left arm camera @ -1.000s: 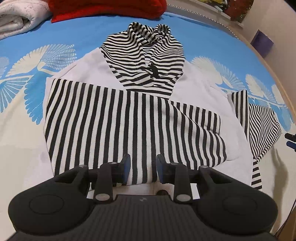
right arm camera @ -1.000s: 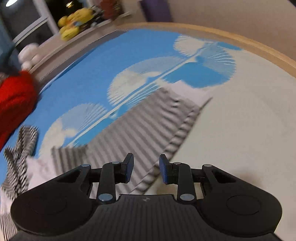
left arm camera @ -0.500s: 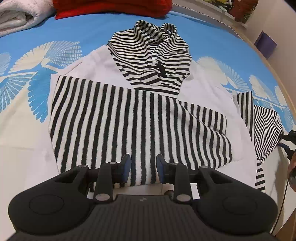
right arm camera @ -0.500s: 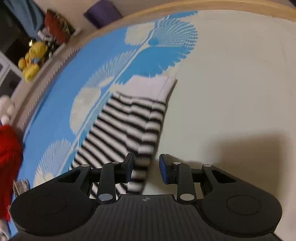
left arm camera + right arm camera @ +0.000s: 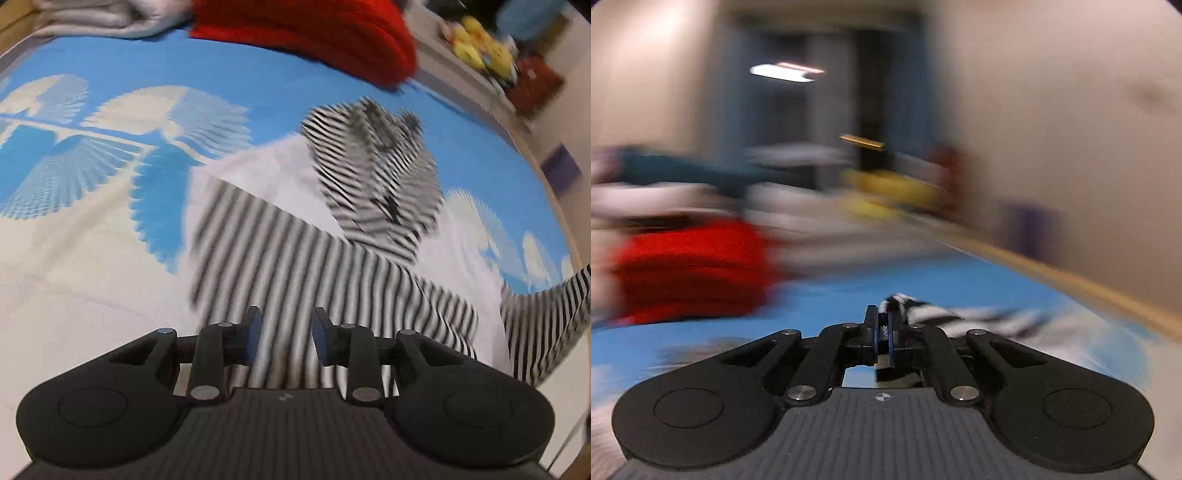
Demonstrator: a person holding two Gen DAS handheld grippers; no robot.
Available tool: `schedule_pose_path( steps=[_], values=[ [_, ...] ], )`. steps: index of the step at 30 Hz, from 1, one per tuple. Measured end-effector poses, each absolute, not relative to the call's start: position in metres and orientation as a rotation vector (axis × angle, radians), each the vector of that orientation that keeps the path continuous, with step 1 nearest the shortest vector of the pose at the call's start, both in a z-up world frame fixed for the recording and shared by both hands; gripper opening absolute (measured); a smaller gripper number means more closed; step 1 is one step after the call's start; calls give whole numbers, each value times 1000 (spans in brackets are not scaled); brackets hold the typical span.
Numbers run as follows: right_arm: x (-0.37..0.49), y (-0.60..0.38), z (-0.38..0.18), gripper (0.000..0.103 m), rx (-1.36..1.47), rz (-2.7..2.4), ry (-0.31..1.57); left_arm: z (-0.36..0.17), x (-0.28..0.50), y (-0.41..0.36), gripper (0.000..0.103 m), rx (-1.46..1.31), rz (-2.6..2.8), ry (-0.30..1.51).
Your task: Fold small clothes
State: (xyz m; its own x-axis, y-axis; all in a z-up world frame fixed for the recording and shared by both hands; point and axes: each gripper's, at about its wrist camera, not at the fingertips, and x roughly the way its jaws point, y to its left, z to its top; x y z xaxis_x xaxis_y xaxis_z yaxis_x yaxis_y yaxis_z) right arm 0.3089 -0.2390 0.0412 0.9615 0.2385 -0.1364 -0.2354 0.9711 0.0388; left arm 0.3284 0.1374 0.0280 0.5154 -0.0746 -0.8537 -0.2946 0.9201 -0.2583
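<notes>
The right gripper (image 5: 882, 334) has its jaws pressed together, pinching a striped sleeve (image 5: 916, 314) of the black-and-white hooded top (image 5: 332, 251) and holding it above the bed (image 5: 92, 258). The left gripper (image 5: 284, 338) hovers with jaws partly spread and empty over the top's folded striped body. Beyond lies a red garment (image 5: 303, 33) near the bed's far edge.

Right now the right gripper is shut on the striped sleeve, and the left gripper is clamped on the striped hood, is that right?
Not quite. The left gripper holds nothing: the left wrist view shows its jaws apart above the striped top, short of the striped hood. The right gripper is indeed shut on the striped sleeve.
</notes>
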Motion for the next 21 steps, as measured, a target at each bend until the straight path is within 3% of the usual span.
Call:
schedule_pose_path(
  steps=[3, 4, 7, 10, 12, 21],
  values=[
    [290, -163, 29, 11, 56, 652, 375, 35, 327, 164, 33, -455, 171, 1010],
    [291, -146, 18, 20, 75, 702, 511, 37, 326, 172, 33, -476, 177, 1001],
    [288, -128, -5, 27, 115, 627, 745, 40, 323, 189, 33, -505, 203, 992],
    [290, -145, -12, 30, 217, 529, 806, 38, 322, 195, 33, -527, 205, 998],
    [295, -157, -17, 38, 275, 486, 788, 34, 322, 194, 33, -547, 188, 1012],
    [333, -193, -103, 36, 319, 151, 1107, -4, 329, 190, 33, -657, 177, 1113]
  ],
)
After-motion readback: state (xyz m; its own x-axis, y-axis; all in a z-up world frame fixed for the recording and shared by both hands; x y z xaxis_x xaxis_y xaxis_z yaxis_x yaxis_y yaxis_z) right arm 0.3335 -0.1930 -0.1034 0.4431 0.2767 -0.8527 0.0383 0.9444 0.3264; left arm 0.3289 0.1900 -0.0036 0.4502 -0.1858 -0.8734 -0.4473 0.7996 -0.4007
